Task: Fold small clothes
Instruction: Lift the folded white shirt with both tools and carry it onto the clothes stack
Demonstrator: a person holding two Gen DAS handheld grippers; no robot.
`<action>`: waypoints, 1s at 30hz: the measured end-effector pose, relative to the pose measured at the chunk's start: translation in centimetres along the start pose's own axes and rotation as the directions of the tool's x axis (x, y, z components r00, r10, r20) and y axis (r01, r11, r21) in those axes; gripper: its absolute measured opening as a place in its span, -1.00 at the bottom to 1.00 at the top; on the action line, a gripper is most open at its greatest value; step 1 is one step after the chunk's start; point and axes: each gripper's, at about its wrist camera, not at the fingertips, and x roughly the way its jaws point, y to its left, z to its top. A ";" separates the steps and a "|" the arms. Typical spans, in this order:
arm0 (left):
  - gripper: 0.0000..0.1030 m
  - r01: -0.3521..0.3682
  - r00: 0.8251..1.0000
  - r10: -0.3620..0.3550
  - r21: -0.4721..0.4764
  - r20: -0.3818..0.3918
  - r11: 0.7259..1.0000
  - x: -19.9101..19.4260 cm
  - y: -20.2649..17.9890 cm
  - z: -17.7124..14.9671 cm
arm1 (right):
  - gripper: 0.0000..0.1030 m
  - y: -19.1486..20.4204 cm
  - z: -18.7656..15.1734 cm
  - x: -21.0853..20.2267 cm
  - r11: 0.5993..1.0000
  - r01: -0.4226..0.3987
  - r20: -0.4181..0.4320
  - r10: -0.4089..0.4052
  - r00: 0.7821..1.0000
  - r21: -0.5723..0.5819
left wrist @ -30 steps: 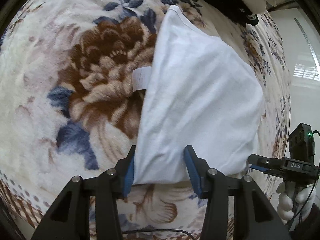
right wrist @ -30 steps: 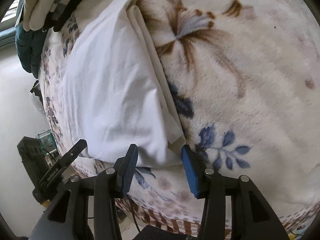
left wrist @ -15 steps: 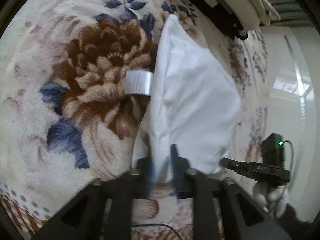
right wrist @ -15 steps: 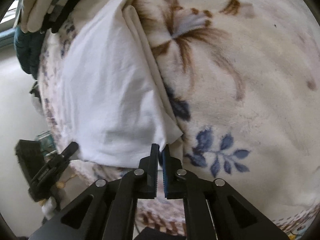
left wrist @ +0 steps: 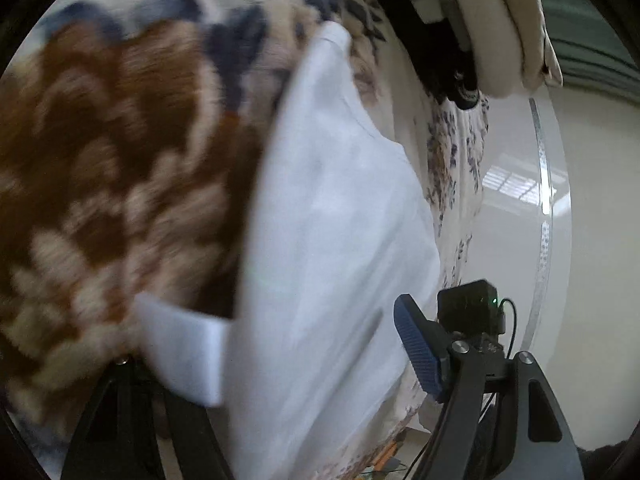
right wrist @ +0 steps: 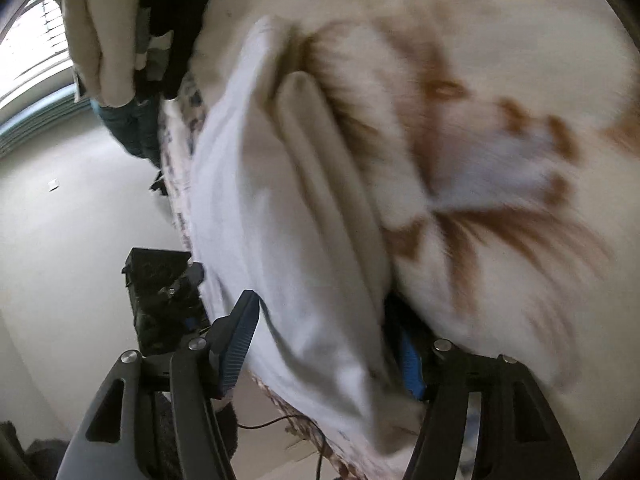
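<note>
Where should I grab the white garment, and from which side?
Grip the white garment by its two near corners, coming from the near edge of the floral blanket. It lies stretched away from there, so those corners are closest and should lift into a fold.

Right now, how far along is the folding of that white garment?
Partly done: the white garment already lies folded lengthwise into a narrow strip on the floral blanket. Both the left gripper and right gripper stand open around its near end. Probably left: folding that end over. Motion blur hides finer detail.
</note>
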 end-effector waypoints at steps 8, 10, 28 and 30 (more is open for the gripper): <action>-0.69 -0.024 0.999 0.023 0.023 0.029 0.999 -1.0 -1.0 -0.6 | -0.65 1.8 0.8 1.3 0.999 0.000 0.017 0.001 1.000 -0.043; -0.71 -0.028 0.999 0.027 0.032 0.036 0.999 -1.5 -1.8 -0.6 | -0.69 2.7 0.6 0.8 0.998 0.013 0.032 -0.011 0.999 -0.063; -0.73 0.026 0.985 -0.060 0.208 0.161 0.978 -13.2 -22.5 8.2 | -0.71 26.1 3.8 -13.6 0.965 0.048 0.224 0.012 0.974 -0.257; -0.72 0.018 0.979 -0.066 0.243 0.191 0.970 -14.3 -25.3 12.0 | -0.72 29.5 6.4 -15.1 0.957 0.061 0.260 0.016 0.965 -0.283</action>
